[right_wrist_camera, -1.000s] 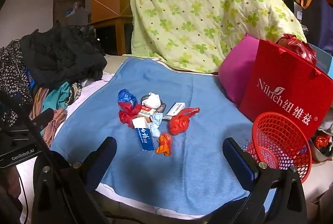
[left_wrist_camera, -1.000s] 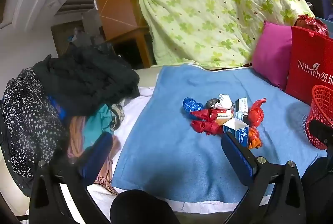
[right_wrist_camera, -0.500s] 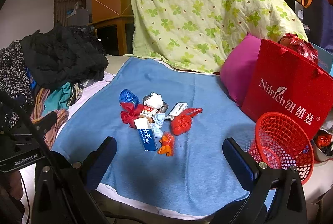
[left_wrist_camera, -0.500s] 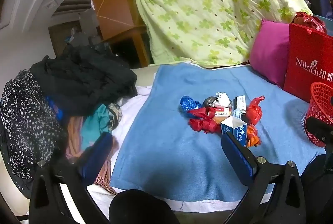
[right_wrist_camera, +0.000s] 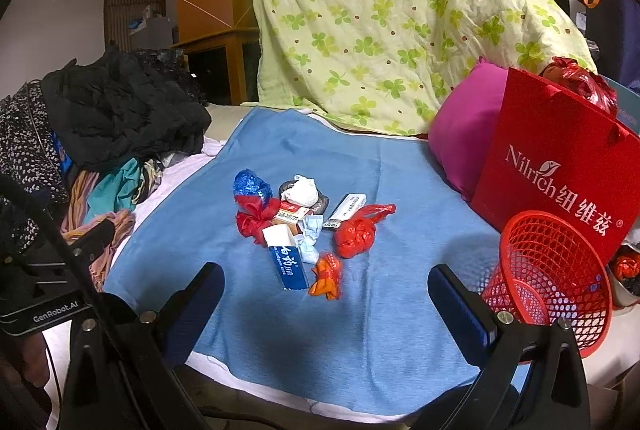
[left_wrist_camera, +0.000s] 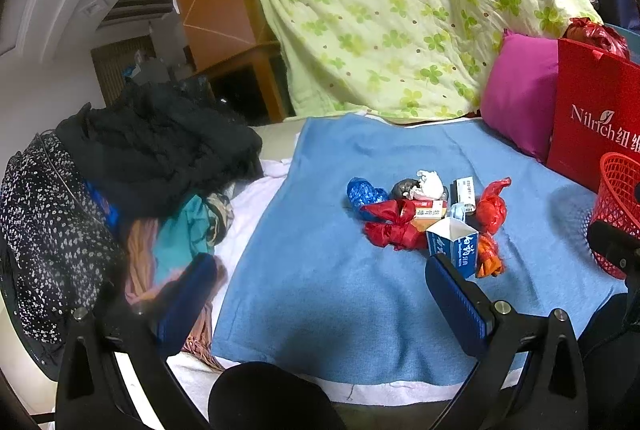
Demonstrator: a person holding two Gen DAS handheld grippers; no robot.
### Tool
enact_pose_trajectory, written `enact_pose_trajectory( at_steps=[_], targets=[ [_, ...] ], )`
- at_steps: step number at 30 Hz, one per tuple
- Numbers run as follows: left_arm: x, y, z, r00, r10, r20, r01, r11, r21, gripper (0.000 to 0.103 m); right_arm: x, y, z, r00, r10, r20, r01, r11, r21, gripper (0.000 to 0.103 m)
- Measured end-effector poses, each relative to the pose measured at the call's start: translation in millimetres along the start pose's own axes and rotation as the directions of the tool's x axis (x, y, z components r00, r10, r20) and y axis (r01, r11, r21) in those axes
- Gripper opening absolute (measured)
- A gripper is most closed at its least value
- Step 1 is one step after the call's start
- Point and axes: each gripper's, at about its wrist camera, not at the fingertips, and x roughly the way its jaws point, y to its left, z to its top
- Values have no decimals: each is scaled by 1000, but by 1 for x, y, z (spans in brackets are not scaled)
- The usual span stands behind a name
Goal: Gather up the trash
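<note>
Across the left wrist view, a blue blanket (left_wrist_camera: 340, 270) covers the bed, and the trash lies clustered near its centre. The left claw (left_wrist_camera: 320, 294) is released, its fingers spread wide above the blanket's near edge, holding nothing. A blue carton (left_wrist_camera: 454, 246) stands nearest the claw, its open end up and facing the camera, its long axis running away from the lens. Beside it lie a red wrapper (left_wrist_camera: 390, 226), a blue wrapper (left_wrist_camera: 364, 192), a white tissue wad (left_wrist_camera: 430, 186), a red bag (left_wrist_camera: 490, 208) and an orange wrapper (left_wrist_camera: 488, 256). A red mesh basket (left_wrist_camera: 618, 206) sits at the blanket's right, next to a red paper bag (left_wrist_camera: 592, 118). Piled clothes (left_wrist_camera: 132, 166) occupy the left.

Through the right wrist view, the right claw (right_wrist_camera: 326, 294) is likewise released and grasps nothing. The blue carton (right_wrist_camera: 286, 256) lies flat, long axis pointing toward the camera and slightly right, open end away. The orange wrapper (right_wrist_camera: 326, 276) lies just beside its near end. A white box (right_wrist_camera: 346, 210) lies diagonally, touching the red bag (right_wrist_camera: 356, 236). The red mesh basket (right_wrist_camera: 548, 270) tilts on its side, mouth toward the trash, well apart from it.
</note>
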Motion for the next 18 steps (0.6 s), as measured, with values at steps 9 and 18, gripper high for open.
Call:
enact_pose_trajectory(
  at_steps=[9, 18],
  targets=[
    [42, -4, -13, 990, -126, -63, 124, 992, -32, 103, 41, -23, -20, 993, 20, -117, -17, 999, 29, 103],
    [127, -34, -9, 906, -375, -195, 350, 924, -153, 103, 132, -63, -59, 968, 99, -229, -72, 990, 123, 102]
  ],
)
